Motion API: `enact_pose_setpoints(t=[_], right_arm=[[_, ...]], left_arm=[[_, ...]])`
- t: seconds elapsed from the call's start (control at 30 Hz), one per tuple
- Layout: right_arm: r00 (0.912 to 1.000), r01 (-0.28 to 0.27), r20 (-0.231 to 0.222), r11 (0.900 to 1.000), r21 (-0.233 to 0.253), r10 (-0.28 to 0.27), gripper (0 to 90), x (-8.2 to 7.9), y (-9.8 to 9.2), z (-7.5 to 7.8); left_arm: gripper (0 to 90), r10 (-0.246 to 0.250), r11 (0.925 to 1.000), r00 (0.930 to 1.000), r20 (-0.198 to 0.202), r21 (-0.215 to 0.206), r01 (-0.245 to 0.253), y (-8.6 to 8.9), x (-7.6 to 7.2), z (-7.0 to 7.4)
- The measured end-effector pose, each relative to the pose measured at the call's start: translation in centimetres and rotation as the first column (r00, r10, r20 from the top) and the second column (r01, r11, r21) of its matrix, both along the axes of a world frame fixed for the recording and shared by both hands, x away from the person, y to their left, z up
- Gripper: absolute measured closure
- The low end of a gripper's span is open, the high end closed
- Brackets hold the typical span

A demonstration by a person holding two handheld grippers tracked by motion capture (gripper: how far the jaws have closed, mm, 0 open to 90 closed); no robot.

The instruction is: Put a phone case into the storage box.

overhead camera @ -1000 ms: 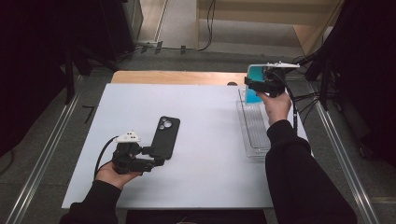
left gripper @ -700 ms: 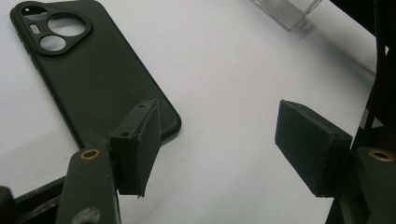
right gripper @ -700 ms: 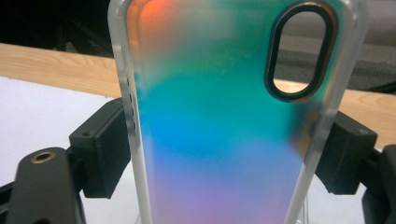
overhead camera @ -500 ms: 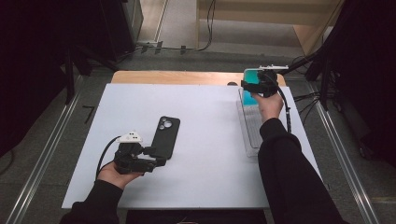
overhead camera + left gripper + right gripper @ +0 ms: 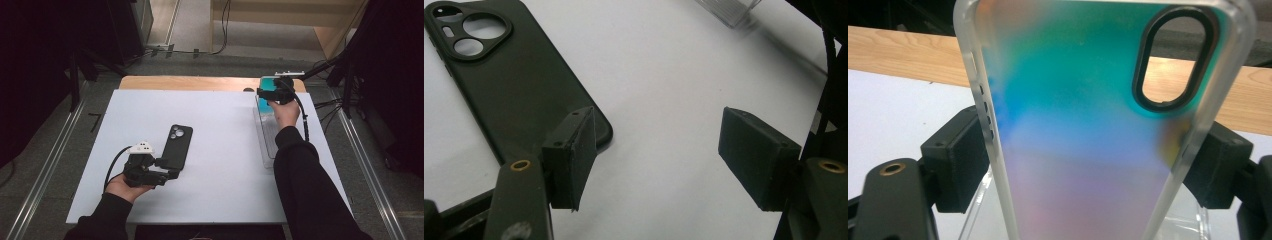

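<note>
matt black phone [image 5: 509, 85]; frosted, iridescent plastic case [image 5: 1088, 130]; clear plastic tray [image 5: 267, 137]; smooth white table [image 5: 220, 150]

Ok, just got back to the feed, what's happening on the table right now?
The right gripper is shut on a teal iridescent phone case, holding it above the far end of the clear tray at the table's right side. The left gripper is open, one jaw beside the bottom corner of the black phone, which lies camera side up on the white table. The case is not yet on the phone.
</note>
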State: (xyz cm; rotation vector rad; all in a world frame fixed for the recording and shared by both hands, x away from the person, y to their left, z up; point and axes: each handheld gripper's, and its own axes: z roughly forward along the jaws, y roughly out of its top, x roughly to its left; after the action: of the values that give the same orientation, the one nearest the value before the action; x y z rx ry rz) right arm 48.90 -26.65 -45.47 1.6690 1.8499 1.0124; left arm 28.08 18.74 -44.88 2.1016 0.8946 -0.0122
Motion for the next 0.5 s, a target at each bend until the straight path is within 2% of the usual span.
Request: enact_pose_setpoints(t=[0.1,0.27,0.37,0.43,0.5], right_arm=[[1.0000,-0.004,0.007,1.000,-0.010,0.004,15.3,-0.01,0.07,0.03],[0.9998,-0.017,-0.005,1.000,0.003,0.017,13.8,0.14,0.14,-0.23],[0.9999,-0.009,-0.007,1.000,0.013,0.009,7.8,0.22,0.10,-0.26],[0.9999,-0.005,-0.013,1.000,0.013,0.005,0.0,0.30,0.07,-0.28],[0.9998,-0.009,-0.016,1.000,0.016,0.009,0.0,0.28,0.03,-0.25]], left_arm=[[31.5,-0.002,1.0000,1.0000,-0.002,0.002,0.002,-0.02,0.00,-0.01],[31.6,-0.005,1.0000,1.0000,-0.003,0.005,0.005,-0.03,0.03,-0.10],[31.5,-0.004,1.0000,1.0000,-0.002,0.005,0.004,-0.05,0.01,-0.09],[31.5,-0.004,1.0000,1.0000,-0.002,0.003,0.004,-0.04,0.02,-0.08],[31.5,-0.004,1.0000,1.0000,-0.002,0.003,0.004,-0.04,0.02,-0.09]])
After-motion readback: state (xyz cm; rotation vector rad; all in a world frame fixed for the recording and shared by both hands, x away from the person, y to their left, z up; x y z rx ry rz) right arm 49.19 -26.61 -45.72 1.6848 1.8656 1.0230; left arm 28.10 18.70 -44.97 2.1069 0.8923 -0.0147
